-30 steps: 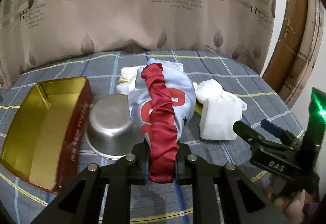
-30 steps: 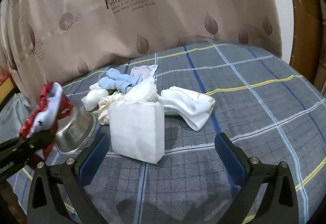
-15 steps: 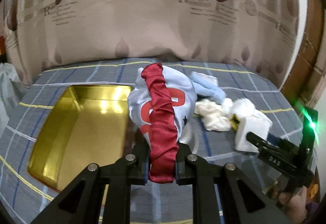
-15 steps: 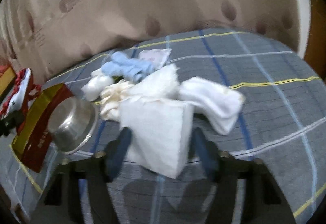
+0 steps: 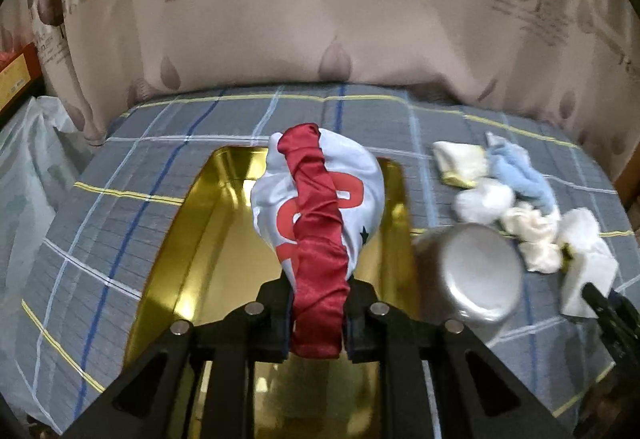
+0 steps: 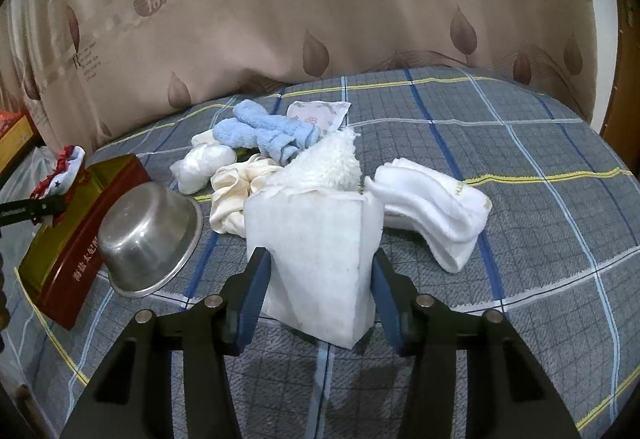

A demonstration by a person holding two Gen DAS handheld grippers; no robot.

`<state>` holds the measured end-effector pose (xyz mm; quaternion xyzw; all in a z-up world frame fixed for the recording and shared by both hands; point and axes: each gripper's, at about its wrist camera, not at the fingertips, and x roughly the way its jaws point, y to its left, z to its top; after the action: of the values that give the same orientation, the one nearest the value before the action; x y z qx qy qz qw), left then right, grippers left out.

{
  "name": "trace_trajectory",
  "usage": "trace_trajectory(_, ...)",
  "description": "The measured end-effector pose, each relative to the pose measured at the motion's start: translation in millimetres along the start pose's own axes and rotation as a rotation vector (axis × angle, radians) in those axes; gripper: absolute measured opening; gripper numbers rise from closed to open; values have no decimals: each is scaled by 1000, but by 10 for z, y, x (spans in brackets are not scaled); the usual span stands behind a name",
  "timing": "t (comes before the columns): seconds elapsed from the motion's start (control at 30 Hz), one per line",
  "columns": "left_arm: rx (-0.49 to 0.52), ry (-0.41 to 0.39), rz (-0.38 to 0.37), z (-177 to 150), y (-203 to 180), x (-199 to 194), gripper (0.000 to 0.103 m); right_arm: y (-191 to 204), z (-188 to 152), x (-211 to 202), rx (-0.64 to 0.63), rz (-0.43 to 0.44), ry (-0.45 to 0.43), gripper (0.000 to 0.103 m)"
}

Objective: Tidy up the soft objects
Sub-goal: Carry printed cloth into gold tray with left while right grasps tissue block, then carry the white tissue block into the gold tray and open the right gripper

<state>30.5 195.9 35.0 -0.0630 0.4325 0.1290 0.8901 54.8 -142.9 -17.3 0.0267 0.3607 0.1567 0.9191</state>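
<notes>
Over the gold tin (image 5: 224, 247), near the bed's left edge, the left claw (image 5: 316, 313) now carries the red-and-white scrunchie (image 5: 320, 223); a second ago it hung over the steel bowl (image 5: 468, 271), which lies tipped just right of the tin. Its jaws are opening, though the red band still sits pinched between the pads, so the drop looks to be starting and the scrunchie should fall inside the tin rather than on the blanket.

Toward the bed's middle, the right claw (image 6: 316, 279) has gone from wide open to narrow around the white tissue pack (image 6: 316, 259). The jaws are closing and the blue pads (image 6: 256, 283) press both sides of the pack, which still stands on the bed. That makes the pack the next piece ready to lift.

Behind it lie the loose pieces not yet sorted: a white sock (image 6: 436, 211) touching its right side, a cream cloth (image 6: 236, 195), a blue towel (image 6: 264, 131) and a white bundle (image 6: 204, 165) toward the headboard (image 6: 320, 19). Most of the sorting is still ahead.
</notes>
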Motion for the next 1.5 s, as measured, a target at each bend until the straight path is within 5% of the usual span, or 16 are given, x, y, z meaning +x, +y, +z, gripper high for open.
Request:
trace_trajectory(0.23,26,42,71,49,64,186,49,-12,-8,-7,5,2,0,47)
trace_trajectory(0.37,39,20,90,36,70,217,53,-19,-4,-9,9,5,-1,47)
trace_trajectory(0.6,27,1,75,10,83,97,55,-12,1,-22,10,12,-6,46)
trace_trajectory(1.0,-42,-60,57,-152,149,-414,60,-138,-35,-182,36,64,4,28)
trace_trajectory(1.5,-143,-168,2,-443,247,-1155,60,17,16,-478,21,163,-7,24)
